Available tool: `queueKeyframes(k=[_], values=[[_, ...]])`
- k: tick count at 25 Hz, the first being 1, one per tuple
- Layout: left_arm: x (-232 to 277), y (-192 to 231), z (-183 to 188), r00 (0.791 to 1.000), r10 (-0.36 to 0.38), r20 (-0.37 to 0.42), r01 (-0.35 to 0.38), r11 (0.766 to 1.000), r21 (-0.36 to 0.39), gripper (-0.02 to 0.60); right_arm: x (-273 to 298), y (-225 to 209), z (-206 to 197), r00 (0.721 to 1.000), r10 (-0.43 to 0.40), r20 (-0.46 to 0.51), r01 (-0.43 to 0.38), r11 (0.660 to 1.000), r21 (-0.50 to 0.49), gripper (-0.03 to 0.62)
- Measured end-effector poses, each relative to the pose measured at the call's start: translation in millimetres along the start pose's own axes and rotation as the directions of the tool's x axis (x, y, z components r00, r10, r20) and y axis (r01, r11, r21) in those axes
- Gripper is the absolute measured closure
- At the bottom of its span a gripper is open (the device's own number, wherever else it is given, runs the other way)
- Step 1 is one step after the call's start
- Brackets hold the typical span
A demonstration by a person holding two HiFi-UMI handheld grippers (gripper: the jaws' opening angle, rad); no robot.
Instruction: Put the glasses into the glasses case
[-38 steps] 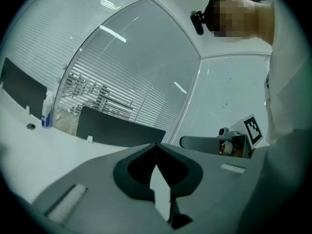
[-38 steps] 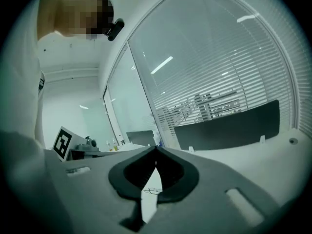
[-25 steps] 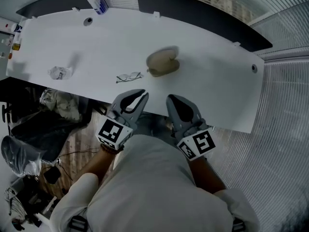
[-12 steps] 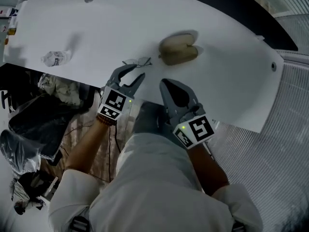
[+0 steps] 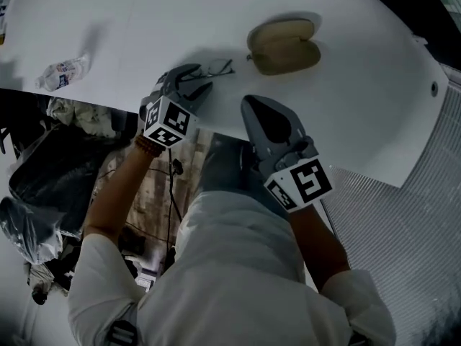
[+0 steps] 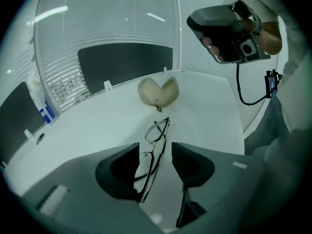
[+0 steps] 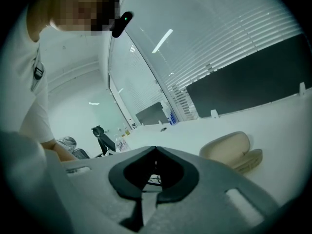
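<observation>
Between jaws of left tool (image 6: 155, 152), spread, just opened: near end of glasses (image 6: 157, 130), unpinched, long axis running ahead toward case (image 6: 157, 92); right tool (image 7: 155, 150) pressed together, farther off.

In the head view the left gripper (image 5: 200, 79), whose jaws have just been opening with the glasses (image 5: 218, 68) between them, covers their near lens; whether a pad touches the frame cannot be told. Behind the right gripper (image 7: 156, 149), its jaws together, only a sliver of them shows. The crumpled thing (image 5: 63, 71) is too small to identify, and the table (image 5: 144, 20) runs off the top edge.
</observation>
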State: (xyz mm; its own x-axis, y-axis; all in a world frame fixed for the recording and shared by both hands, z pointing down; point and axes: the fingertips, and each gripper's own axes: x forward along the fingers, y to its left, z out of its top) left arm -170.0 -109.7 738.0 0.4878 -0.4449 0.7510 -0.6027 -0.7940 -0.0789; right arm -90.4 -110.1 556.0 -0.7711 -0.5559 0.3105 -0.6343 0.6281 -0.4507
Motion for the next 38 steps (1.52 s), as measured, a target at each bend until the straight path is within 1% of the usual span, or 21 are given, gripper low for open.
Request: queueKeyframes(k=[4,5,8,12,17,20,24,28,34,38], values=[[5.2,1.9,-0.3,1.000,-0.006,0.013,0.005,0.998,0.057,0.371,4.3,-3.9,-14.4,1.000,-0.011,-0.024,0.012,1.000,0.021,0.594],[5.5,3.3,0.1,1.000,-0.001,0.015,0.000,0.997,0.075,0.388,4.6,-3.9,-17.6,0.999,-0.013,-0.029,0.014,1.000,0.025,0.594],[5.5,8.3,1.0,1.000,0.026,0.017,-0.028,0.990,0.139,0.482,4.3,-3.5,-25.0,0.999,-0.016,-0.040,0.018,0.999,0.034,0.594],[4.9,10.9,4.7,0.998,0.065,0.027,-0.069,0.972,0.223,0.522,2.7,-2.4,-27.0,0.999,-0.018,-0.040,0.020,0.999,0.039,0.594],[3.8,13.5,7.8,0.995,0.094,0.027,-0.098,0.957,0.273,0.537,-0.2,-3.2,-23.0,0.999,-0.023,-0.033,0.025,0.999,0.037,0.594],[-1.1,17.0,13.7,0.993,0.111,0.032,-0.116,0.953,0.279,0.539,-3.6,-3.1,-17.0,0.999,-0.025,-0.025,0.026,0.999,0.030,0.593],[-16.3,16.0,32.2,0.991,0.123,0.053,-0.133,0.956,0.262,0.541,-12.6,-1.8,-5.7,0.999,-0.032,-0.014,0.032,0.999,0.015,0.594],[-41.9,5.9,63.3,0.988,0.129,0.089,-0.147,0.958,0.246,0.541,-27.4,-0.2,12.9,0.999,-0.042,0.010,0.042,0.999,-0.004,0.594],[-85.6,-23.2,118.7,0.979,0.139,0.149,-0.170,0.959,0.228,0.543,-59.3,2.2,42.9,0.997,-0.072,0.040,0.073,0.997,-0.038,0.594],[-109.2,-38.8,148.6,0.970,0.153,0.190,-0.187,0.967,0.175,0.543,-87.3,4.6,64.3,0.992,-0.098,0.079,0.102,0.994,-0.048,0.594]])
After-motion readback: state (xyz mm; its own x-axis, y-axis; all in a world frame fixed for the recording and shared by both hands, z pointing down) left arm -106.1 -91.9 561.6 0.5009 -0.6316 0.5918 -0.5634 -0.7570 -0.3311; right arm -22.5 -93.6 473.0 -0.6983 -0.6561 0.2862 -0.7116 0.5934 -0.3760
